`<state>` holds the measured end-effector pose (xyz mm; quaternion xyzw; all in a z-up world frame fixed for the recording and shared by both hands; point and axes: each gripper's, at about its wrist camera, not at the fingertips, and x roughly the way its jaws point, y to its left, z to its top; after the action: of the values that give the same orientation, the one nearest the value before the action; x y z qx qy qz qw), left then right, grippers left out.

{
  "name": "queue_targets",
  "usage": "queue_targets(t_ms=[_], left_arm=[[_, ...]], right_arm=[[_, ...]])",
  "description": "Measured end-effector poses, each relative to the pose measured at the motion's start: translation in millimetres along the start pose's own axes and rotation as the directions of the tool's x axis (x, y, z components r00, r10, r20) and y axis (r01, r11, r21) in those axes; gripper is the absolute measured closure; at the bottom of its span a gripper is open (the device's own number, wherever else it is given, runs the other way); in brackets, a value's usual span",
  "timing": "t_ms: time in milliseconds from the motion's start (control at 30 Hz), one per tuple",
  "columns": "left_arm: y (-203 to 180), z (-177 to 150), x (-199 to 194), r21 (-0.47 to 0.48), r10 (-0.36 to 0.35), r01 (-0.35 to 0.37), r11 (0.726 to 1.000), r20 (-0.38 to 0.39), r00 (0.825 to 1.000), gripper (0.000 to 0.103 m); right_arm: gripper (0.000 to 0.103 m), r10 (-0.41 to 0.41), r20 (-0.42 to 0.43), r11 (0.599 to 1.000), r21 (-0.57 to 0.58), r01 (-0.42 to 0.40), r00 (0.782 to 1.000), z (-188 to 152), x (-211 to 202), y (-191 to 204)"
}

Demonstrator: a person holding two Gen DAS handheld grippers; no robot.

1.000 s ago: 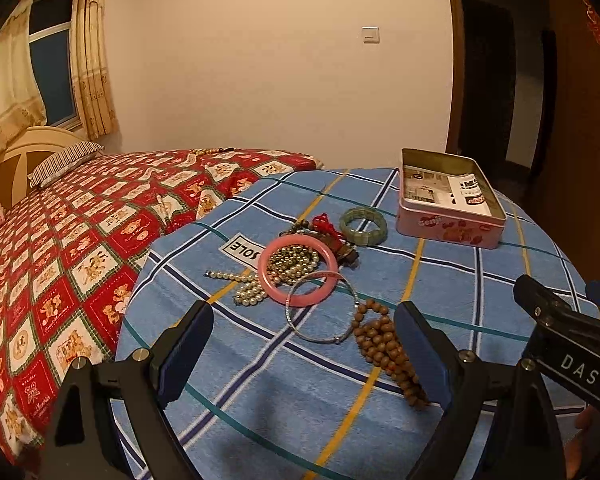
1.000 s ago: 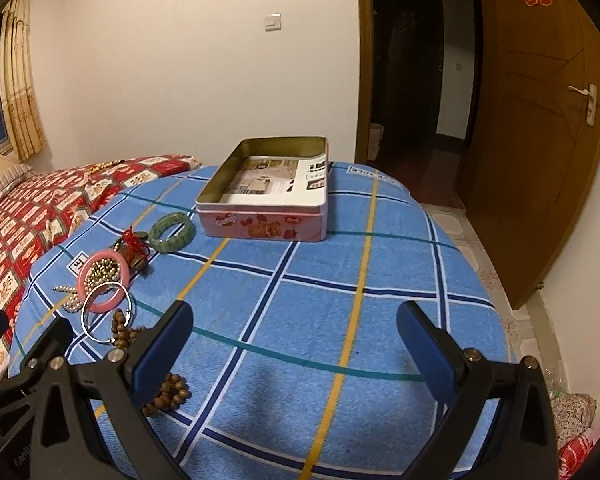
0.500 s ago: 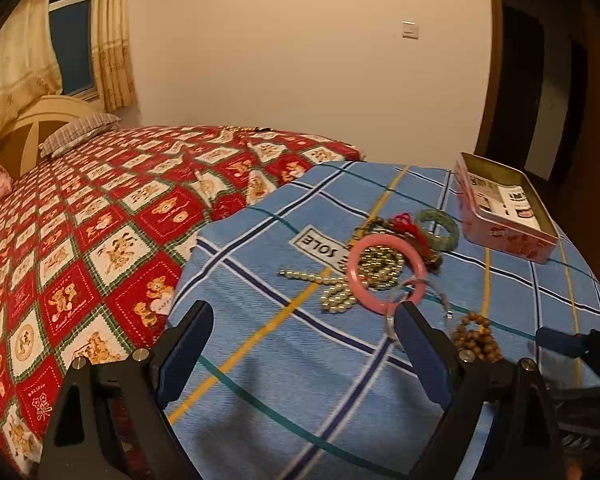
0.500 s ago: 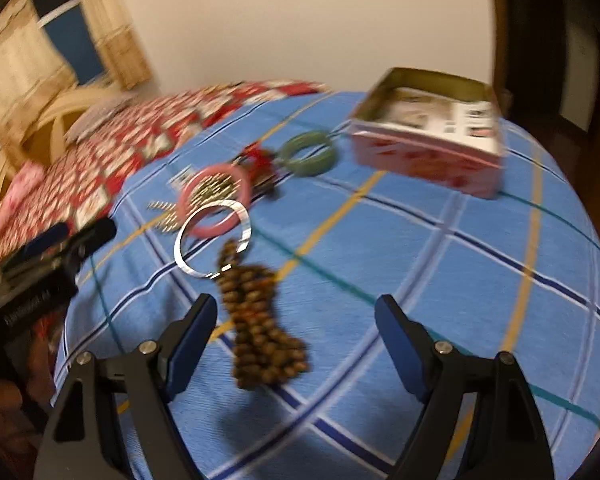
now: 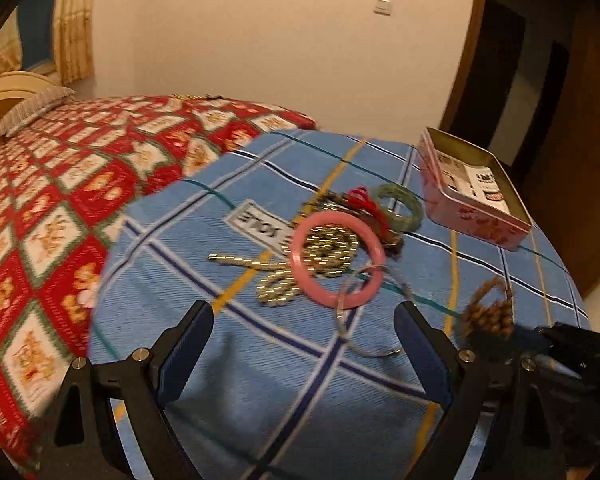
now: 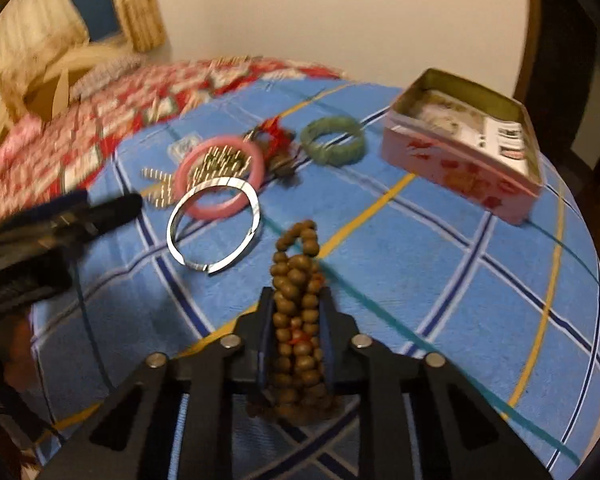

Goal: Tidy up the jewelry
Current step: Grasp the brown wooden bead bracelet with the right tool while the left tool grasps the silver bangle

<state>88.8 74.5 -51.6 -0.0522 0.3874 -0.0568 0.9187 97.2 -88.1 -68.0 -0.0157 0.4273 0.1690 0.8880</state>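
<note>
Right gripper (image 6: 296, 332): jaws pinched on wooden bead strand (image 6: 298, 320). Left gripper (image 5: 304, 344): jaws spread; silver bangle (image 5: 364, 312) between tips, pink bangle (image 5: 336, 258) ahead. Open tin (image 6: 464, 140) beyond, right.

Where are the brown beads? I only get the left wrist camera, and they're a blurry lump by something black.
Observer: The right gripper is shut on the wooden bead bracelet, with a finger on each side.
Operator: Is it all squished in there?
Observer: No, one loop of beads sticks out past the fingertips.
Operator: Is the silver ring a full circle?
Observer: No. The silver bangle has a small gap on the side nearest the right gripper.
</note>
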Motion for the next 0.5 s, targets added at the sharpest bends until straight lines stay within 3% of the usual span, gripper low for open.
queue_targets(t_ms=[133, 300, 433, 467, 500], left_arm=[[-9.5, 7.8, 18.2, -0.014, -0.043, 0.043, 0.999, -0.041, 0.998, 0.016], [-19.2, 5.3, 39.3, -0.006, -0.043, 0.043, 0.999, -0.139, 0.989, 0.052], [-24.0, 0.7, 37.4, 0.032, -0.006, 0.01, 0.999, -0.131, 0.991, 0.059], [-23.5, -0.1, 36.9, 0.034, 0.004, 0.001, 0.999, -0.129, 0.992, 0.07], [-22.3, -0.5, 36.4, 0.03, 0.009, -0.005, 1.0, -0.129, 0.992, 0.088]], right_arm=[[0.08, -0.024, 0.109, 0.998, 0.06, 0.018, 0.994, 4.0, -22.8, -20.9], [0.08, -0.024, 0.146, 0.993, 0.119, 0.007, 0.989, 4.0, -28.6, -33.5], [0.081, -0.016, 0.149, 0.989, 0.149, -0.007, 0.989, 3.2, -27.3, -40.0], [0.081, -0.013, 0.147, 0.988, 0.153, -0.01, 0.989, 3.3, -26.4, -39.4], [0.08, -0.011, 0.146, 0.988, 0.157, -0.012, 0.989, 2.6, -26.3, -38.8]])
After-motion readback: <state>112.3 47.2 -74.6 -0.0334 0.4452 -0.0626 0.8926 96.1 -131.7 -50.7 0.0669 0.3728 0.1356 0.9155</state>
